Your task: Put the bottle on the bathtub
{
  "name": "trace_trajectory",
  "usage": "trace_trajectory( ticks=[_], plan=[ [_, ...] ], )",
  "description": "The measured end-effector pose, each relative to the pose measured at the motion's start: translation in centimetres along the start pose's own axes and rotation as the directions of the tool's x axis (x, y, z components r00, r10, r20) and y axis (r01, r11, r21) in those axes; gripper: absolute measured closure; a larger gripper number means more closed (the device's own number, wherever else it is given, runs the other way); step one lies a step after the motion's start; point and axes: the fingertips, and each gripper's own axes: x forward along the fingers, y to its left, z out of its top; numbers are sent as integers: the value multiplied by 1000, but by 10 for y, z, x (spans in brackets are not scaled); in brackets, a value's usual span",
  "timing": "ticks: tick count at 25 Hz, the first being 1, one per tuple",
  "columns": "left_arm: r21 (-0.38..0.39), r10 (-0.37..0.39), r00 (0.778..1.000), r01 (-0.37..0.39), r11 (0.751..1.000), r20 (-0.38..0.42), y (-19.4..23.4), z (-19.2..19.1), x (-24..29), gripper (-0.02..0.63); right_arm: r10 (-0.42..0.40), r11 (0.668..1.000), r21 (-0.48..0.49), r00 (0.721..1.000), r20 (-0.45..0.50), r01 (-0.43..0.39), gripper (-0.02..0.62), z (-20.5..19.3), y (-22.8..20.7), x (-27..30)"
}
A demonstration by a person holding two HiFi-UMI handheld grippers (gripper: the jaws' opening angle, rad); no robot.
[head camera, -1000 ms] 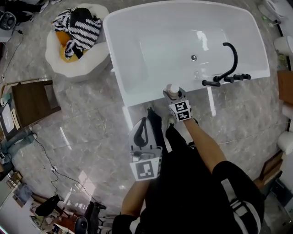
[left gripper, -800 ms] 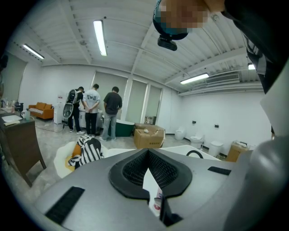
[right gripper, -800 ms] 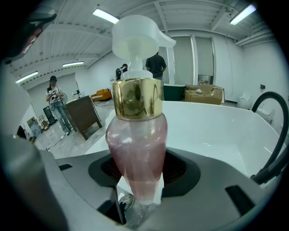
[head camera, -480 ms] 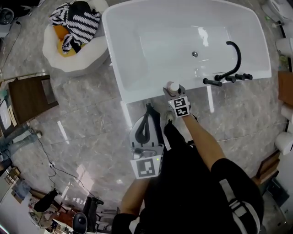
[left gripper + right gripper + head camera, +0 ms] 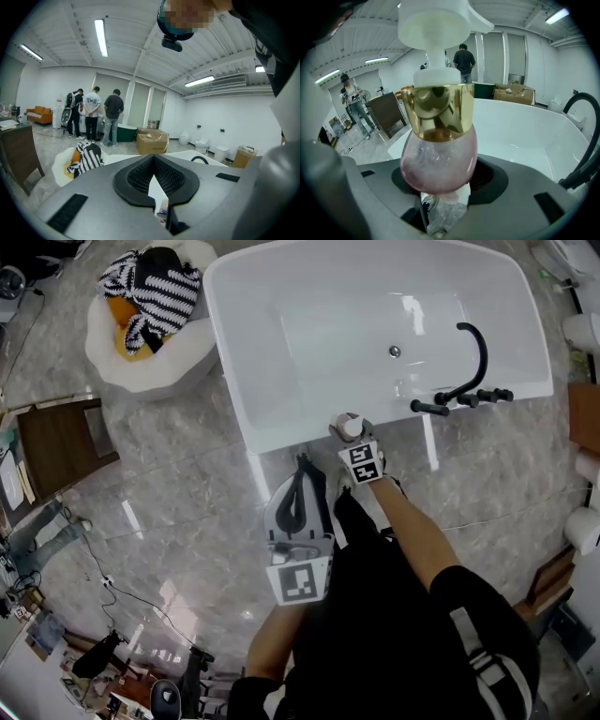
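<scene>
While gripped upright between both jaws of the right gripper point(image 5: 352, 435), hangs at the near rim of the single white bathtub point(image 5: 281, 296): one bottle point(image 5: 438, 159), with a clear pink belly, a gold collar and a white pump on top. Cannot tell whether its base touches that rim or sits just clear of it. Beyond that gripper and to its right, one black tap point(image 5: 472, 362) on the tub's edge. Behind it and to its left, the left gripper point(image 5: 302, 465), two jaws clenched together at the tips on nothing, pointing toward the tub. Well off to the left of that gripper, one white basket point(image 5: 112, 367) heaped with striped cloth. Far ahead of it, in the left gripper view, three people point(image 5: 93, 115) standing with backs turned.
</scene>
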Motion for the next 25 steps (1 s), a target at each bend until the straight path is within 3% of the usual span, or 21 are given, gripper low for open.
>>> trace_trajectory(
  ticks=[25],
  plan=[
    [7, 24, 1000, -24, 1000, 3, -12, -7, -16, 592, -17, 996, -83, 998, -59, 12, 370, -8, 3, -3]
  ],
)
